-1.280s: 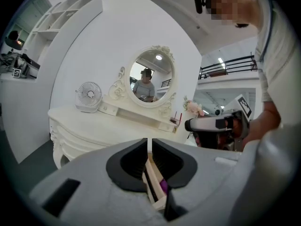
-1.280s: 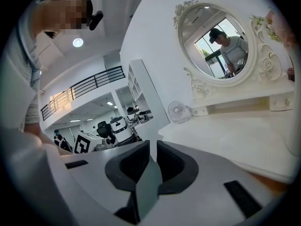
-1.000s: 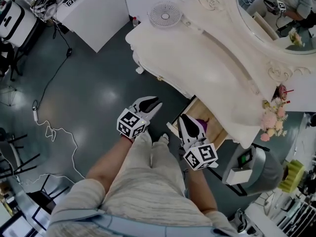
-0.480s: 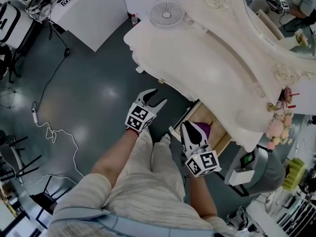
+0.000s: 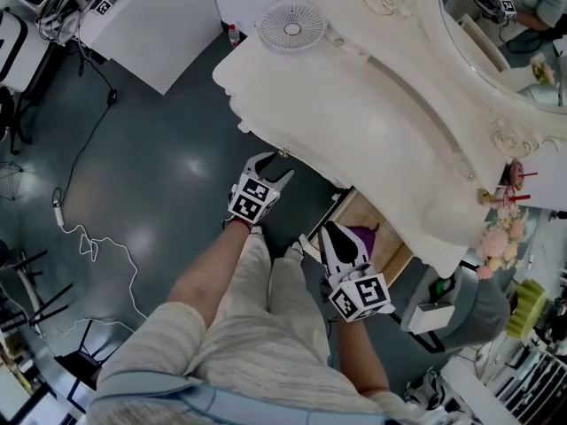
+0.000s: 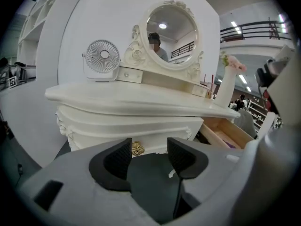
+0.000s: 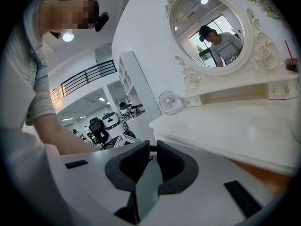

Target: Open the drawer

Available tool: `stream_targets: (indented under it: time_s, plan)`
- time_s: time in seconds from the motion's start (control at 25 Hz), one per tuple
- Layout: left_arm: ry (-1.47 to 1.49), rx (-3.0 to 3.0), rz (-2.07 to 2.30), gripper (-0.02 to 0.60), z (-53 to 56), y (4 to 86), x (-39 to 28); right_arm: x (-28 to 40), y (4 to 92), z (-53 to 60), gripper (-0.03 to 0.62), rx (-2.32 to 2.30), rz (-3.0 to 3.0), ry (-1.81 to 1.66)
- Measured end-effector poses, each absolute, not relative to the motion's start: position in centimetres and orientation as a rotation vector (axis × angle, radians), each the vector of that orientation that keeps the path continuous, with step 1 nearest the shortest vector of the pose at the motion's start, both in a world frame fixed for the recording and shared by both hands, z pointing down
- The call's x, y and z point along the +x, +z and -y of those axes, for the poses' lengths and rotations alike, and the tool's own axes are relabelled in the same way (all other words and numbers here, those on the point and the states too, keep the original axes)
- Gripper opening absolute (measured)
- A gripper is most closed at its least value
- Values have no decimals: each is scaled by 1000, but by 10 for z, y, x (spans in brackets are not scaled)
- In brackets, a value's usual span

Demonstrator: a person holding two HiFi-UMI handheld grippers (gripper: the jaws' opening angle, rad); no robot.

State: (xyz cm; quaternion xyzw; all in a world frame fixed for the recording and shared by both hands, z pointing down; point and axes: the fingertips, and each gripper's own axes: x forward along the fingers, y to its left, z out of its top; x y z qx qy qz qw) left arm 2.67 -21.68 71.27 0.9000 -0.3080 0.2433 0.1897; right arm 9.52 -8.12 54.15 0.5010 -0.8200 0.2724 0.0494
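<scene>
- Looking along the left gripper [image 6: 149, 145], I found its fingers [image 6: 117, 160] spread wide. They had just been opening and nothing lay between them.
- Beyond the gap sat the small gold knob [image 6: 137, 148] of the closed drawer [image 6: 94, 138], untouched. It lay nearer the finger at the view's left than the middle, so closing from there could have pinched beside it or caught only its edge.
- The knob looked small and rounded, and I judged that a shallow hold could slip off once I pulled.
- The gripper pointed down at the drawer front. A pull along that slant rather than straight out could have bound the drawer in its slides.
- The bench [image 5: 372, 122] top overhung the front, so a high approach risked knocking the fingers on its lip.
- The right gripper [image 7: 153, 147] hung with its fingers [image 7: 136, 166] nearly together on nothing. It was just beside a second drawer [image 5: 359, 206], already open with something purple [image 5: 363, 234] inside, and a careless swing could have bumped that one.
- The person's legs [image 5: 266, 326] stood close before the closed drawer and could have blocked its travel.
- A fan [image 5: 292, 27] stood on the bench's far corner, and a sharp tug might have rocked it.
</scene>
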Motion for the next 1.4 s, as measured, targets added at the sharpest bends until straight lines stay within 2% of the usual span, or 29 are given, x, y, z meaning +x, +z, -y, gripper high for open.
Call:
stream_targets:
  time_s: [0.64,0.84,1.4]
  plan:
    - [887,2395,909,227,242,765,35,112,544,88,12,1552,2468,847]
    - [917,2385,949,152,249,767,32,114,544,88,11,1563,2460,851]
    - [977,2337,901,132,238,772,28,111,540,82,11,1565,2467,841]
